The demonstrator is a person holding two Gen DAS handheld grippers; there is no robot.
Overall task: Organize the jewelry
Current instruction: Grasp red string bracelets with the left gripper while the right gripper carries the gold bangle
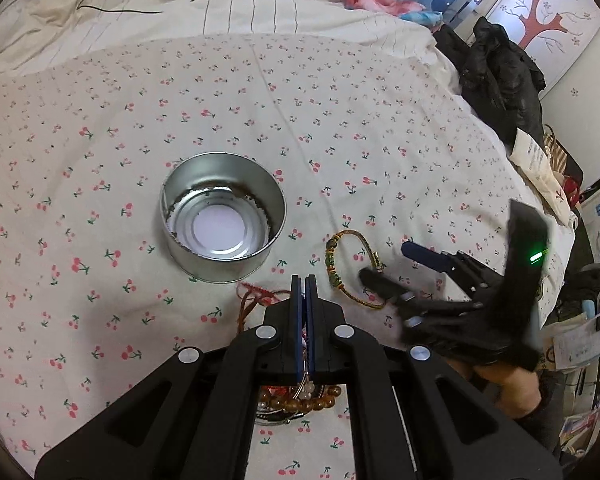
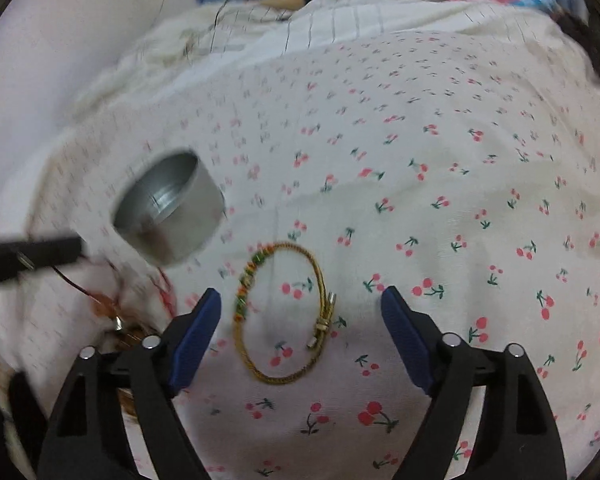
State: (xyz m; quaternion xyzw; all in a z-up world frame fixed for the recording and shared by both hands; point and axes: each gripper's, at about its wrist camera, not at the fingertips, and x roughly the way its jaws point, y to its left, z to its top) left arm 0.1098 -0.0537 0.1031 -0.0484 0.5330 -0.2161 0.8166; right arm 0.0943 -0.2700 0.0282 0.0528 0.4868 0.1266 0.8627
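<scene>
gold bracelet (image 2: 282, 312) lies between open right gripper (image 2: 301, 300) fingers.

The left gripper (image 1: 305, 280) hides most of the bead bracelets (image 1: 300, 400); the tin (image 2: 168, 208) is blurred.

tin (image 1: 224, 216): round, silvery, open, upright, left of centre in left wrist view
gold cord bracelet (image 2: 282, 312): green and orange beads, flat loop, lower centre in right wrist view
brown bead bracelets (image 1: 300, 400): heaped, bottom centre, partly hidden
</scene>
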